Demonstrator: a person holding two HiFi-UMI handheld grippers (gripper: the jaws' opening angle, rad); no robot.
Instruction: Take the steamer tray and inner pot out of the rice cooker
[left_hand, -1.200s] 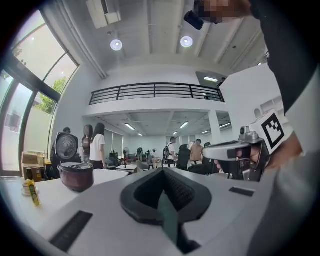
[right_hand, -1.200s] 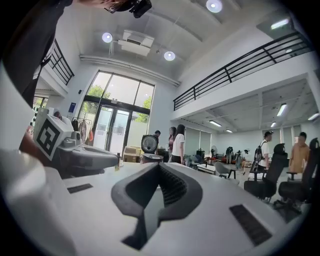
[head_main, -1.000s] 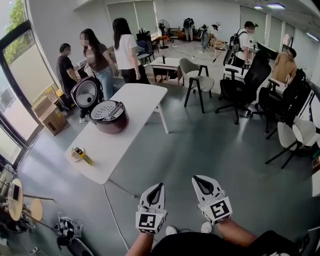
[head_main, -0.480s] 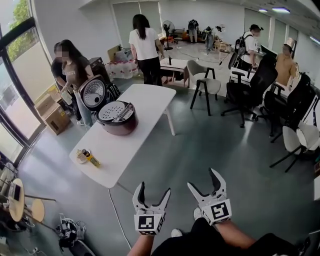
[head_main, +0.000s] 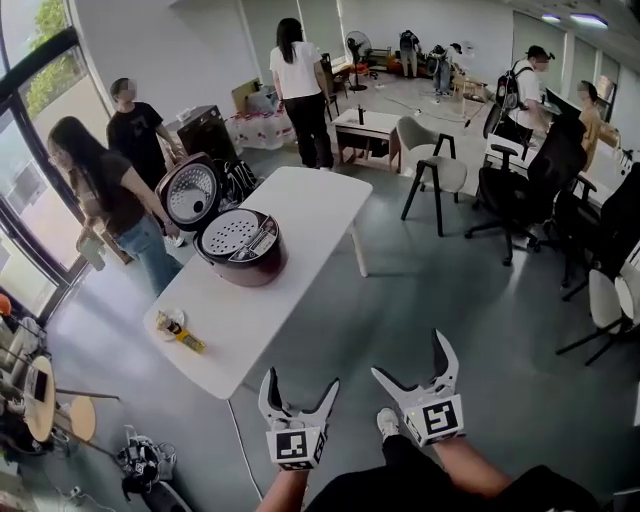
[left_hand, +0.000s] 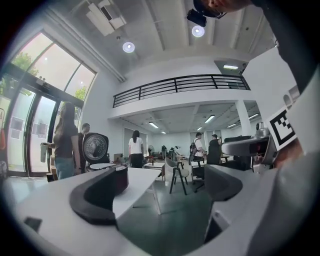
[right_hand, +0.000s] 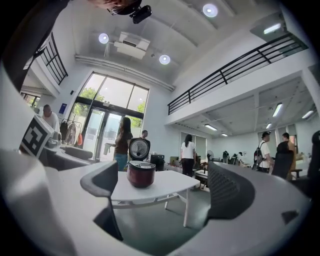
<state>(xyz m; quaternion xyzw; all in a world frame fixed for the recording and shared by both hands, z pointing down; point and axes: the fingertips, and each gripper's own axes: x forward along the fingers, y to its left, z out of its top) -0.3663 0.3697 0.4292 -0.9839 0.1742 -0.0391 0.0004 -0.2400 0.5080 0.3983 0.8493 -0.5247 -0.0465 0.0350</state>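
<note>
- Left claw (head_main: 300, 386): its jaws are opening and stand wide apart, with nothing between them. It points level, low in front of me, over the floor.
- Right claw (head_main: 410, 356): its jaws are opening too, wide apart, and I hold nothing in them. It is just beside the left one.
- Rice cooker (head_main: 243, 250): dark red, on the white worktop (head_main: 305, 205), near its left edge and well apart from both my claws.
- Lid (head_main: 190, 193): open, standing up behind the cooker body.
- Steamer tray (head_main: 233, 232): pale, with many holes, sitting in the top of the cooker.
- Inner pot: I cannot see it, because the tray covers the opening.
- Yellow thing (head_main: 182, 334): lies at the near end of the worktop, apart from the cooker.
- Person (head_main: 110, 200): stands at the worktop's left side, near the cooker.
</note>
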